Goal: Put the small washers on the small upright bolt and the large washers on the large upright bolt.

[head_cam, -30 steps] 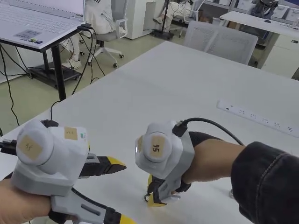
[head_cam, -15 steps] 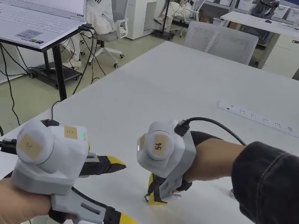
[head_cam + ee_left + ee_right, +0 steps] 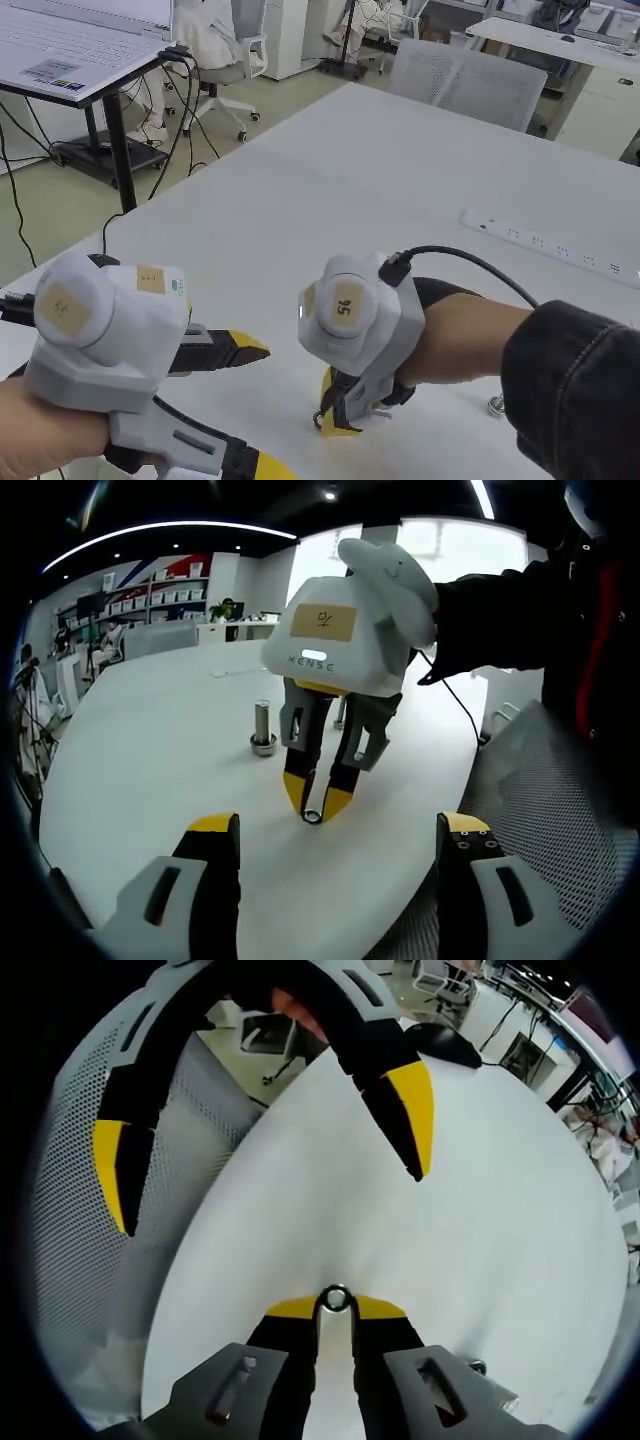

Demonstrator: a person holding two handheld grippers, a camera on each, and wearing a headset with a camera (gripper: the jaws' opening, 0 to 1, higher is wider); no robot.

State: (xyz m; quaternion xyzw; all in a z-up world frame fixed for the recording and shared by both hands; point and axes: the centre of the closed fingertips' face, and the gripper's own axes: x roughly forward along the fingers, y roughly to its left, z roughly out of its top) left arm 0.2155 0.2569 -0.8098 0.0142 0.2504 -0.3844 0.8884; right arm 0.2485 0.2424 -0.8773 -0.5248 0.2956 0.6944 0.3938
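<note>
Right gripper view, pinched washer lying flat

washer on table; bolt to its right; power strip beyond.

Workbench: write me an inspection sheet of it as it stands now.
Surface: white table, flat.
Job's things: upright bolt standing on the table; washer pinched at the tips of the right hand-held gripper.
Clutter: power strip towards the far right.
Grippers: right hand-held gripper shut on the washer, tips down by the table; left hand-held gripper open, holding nothing.
Cables: black cable from the right hand-held gripper.
Surroundings: laptop on a side stand; mesh chair.
</note>
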